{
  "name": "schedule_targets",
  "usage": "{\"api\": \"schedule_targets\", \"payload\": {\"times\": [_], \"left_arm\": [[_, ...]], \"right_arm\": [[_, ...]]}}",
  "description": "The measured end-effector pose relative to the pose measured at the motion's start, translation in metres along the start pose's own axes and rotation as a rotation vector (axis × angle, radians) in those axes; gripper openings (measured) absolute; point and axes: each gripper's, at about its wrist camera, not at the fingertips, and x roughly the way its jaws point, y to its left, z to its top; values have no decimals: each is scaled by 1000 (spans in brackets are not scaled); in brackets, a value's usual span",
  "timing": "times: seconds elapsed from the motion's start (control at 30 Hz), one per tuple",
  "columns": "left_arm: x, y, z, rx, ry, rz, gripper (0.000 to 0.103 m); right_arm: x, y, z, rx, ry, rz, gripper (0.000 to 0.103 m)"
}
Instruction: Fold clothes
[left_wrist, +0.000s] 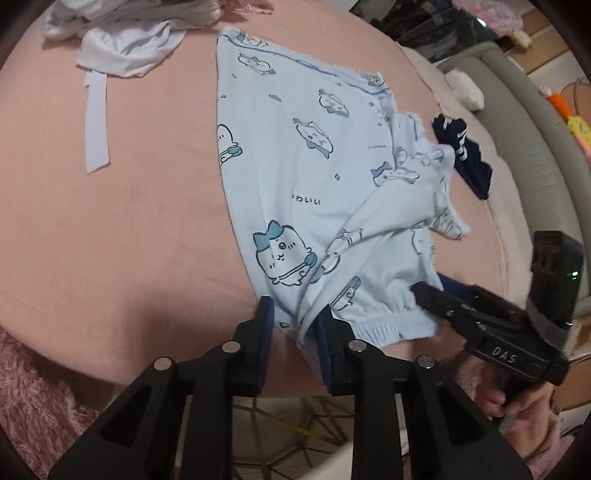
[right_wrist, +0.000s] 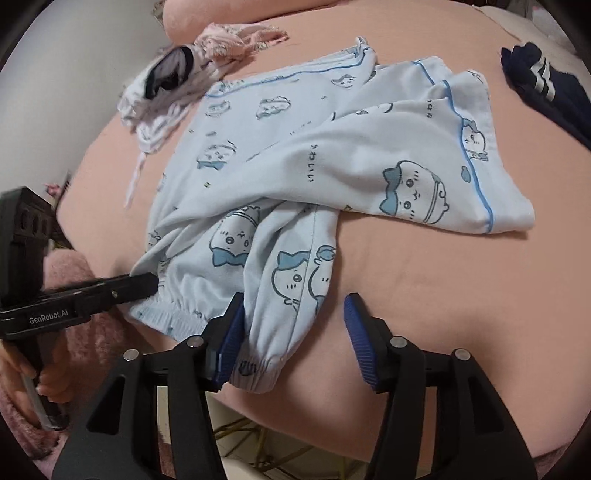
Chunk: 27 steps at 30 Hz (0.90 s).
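Observation:
Light blue pyjama trousers (left_wrist: 295, 177) with cartoon prints lie on the pink bed, partly folded; they also show in the right wrist view (right_wrist: 314, 158). My left gripper (left_wrist: 295, 314) is open, its jaws on either side of a fold of the waistband. My right gripper (right_wrist: 293, 314) is open wide around an elastic leg cuff (right_wrist: 255, 369) at the near edge. In the left wrist view the right gripper (left_wrist: 424, 291) rests on the waistband. In the right wrist view the left gripper (right_wrist: 147, 282) touches the waistband's left end.
A white garment (left_wrist: 122, 48) with a loose strap lies at the far left. A navy striped garment (left_wrist: 461, 155) lies to the right of the trousers. A pink patterned cloth (right_wrist: 236, 40) lies at the back. A grey bed frame (left_wrist: 535, 147) borders the right.

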Motion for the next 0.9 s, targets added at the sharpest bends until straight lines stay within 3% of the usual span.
{"api": "schedule_targets", "payload": {"times": [0.13, 0.3, 0.43, 0.57, 0.63, 0.73, 0.83, 0.9], "left_arm": [[-5, 2, -1, -14, -5, -23, 27], [-10, -23, -1, 74, -59, -52, 23], [3, -26, 1, 116, -16, 68, 23], [-14, -13, 3, 63, -34, 67, 29], [-23, -31, 8, 138, -76, 98, 27], [-27, -74, 17, 311, -123, 136, 27], [-3, -126, 29, 467, -112, 94, 27], [23, -162, 37, 563, -83, 74, 28]], "right_arm": [[-7, -14, -5, 5, 9, -2, 50], [-29, -9, -3, 12, -96, 28, 50], [-12, -8, 1, 2, -60, -24, 49], [-21, -28, -2, 53, -49, 5, 49], [-42, -37, -4, 78, -100, -2, 49], [-69, -58, -2, 132, -165, -100, 49], [-87, -95, -4, 192, -205, -224, 50], [-93, -121, -8, 268, -216, -227, 50]]}}
